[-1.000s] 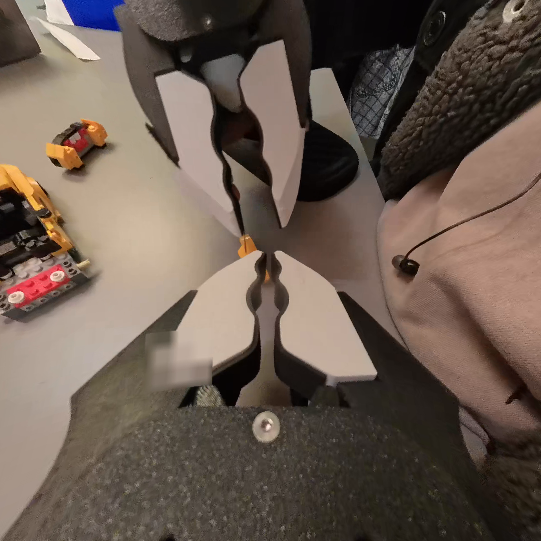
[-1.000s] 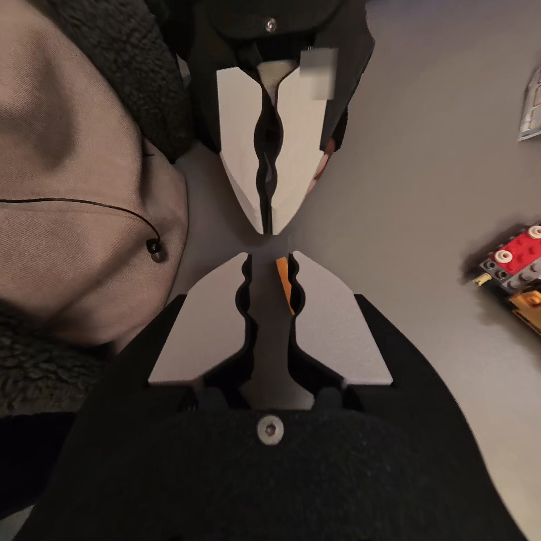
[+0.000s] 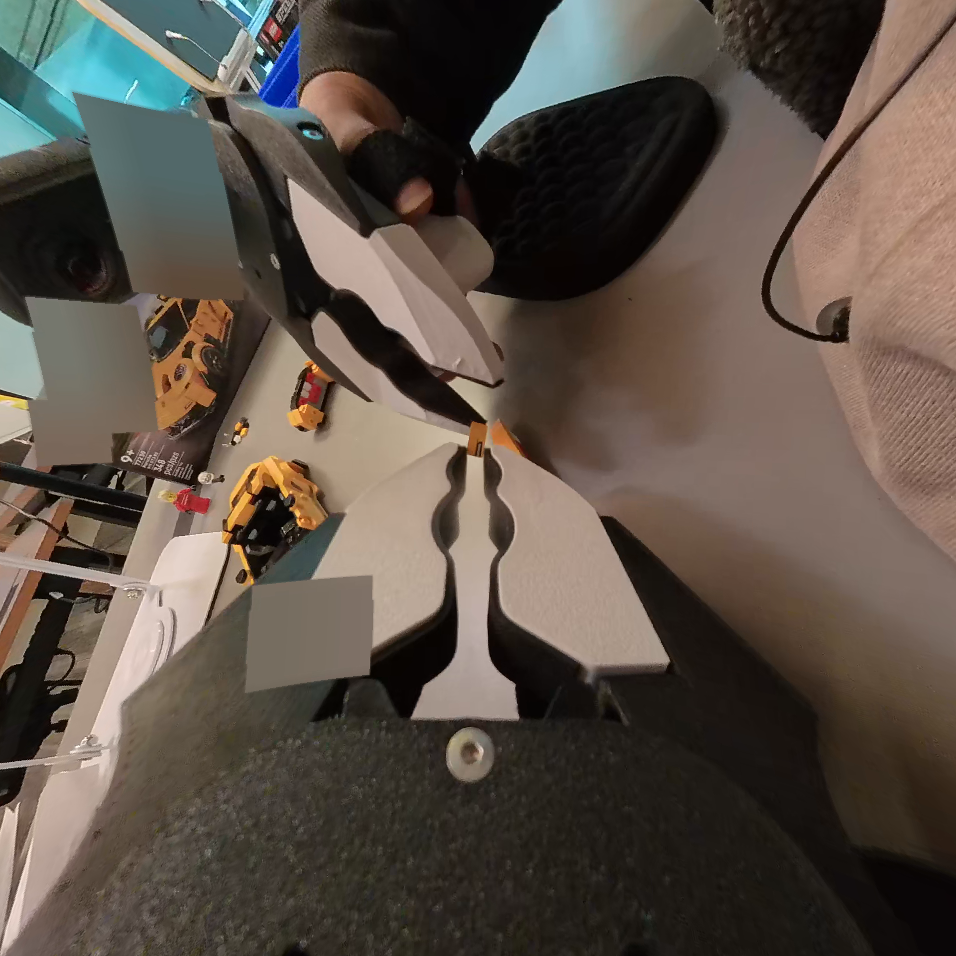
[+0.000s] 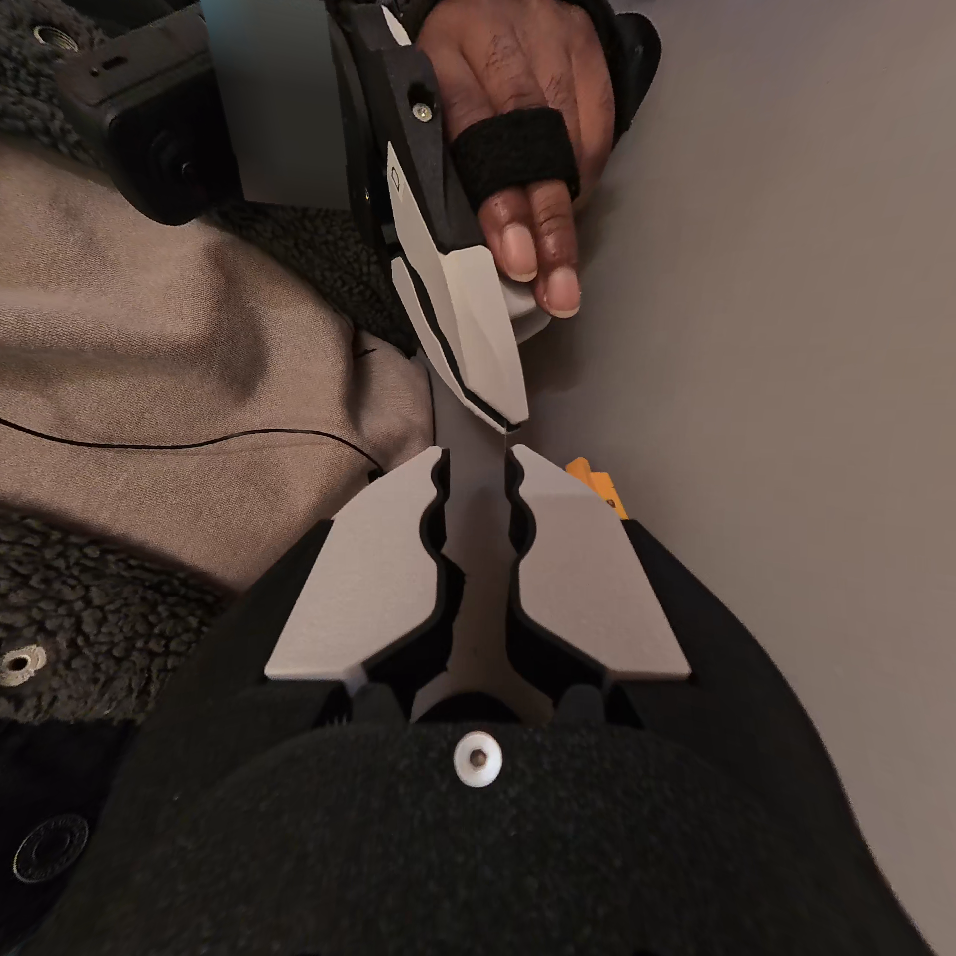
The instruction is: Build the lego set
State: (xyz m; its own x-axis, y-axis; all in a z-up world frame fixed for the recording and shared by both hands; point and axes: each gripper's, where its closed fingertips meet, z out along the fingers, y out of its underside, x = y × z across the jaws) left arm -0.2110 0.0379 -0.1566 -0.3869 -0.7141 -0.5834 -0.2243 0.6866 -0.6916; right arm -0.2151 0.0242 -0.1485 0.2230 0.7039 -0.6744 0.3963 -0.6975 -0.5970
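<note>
- The grey table fills the middle of the left wrist view. The person's beige garment, with a thin black cord across it, lies close on the right.
- The left tongs show only a narrow slit between the fingers. A small orange lego piece sits right at their tips, but I cannot tell whether it is clamped.
- The right tongs come in from the far side, held by a hand with a black strap. Their jaws are apart, and the lower tip touches the orange lego piece.
- In the right wrist view the right tongs stand moderately open with only bare table between the fingers. The orange lego piece is just outside the right-hand finger.
- The partly built yellow and black car sits to the left on the table. A smaller orange, black and red sub-assembly lies farther off.
- A red minifigure lies near the set's box, at the far left.
- A black textured rounded object rests on the far part of the table.
- A blue bin and teal-lit glass are in the room beyond.
</note>
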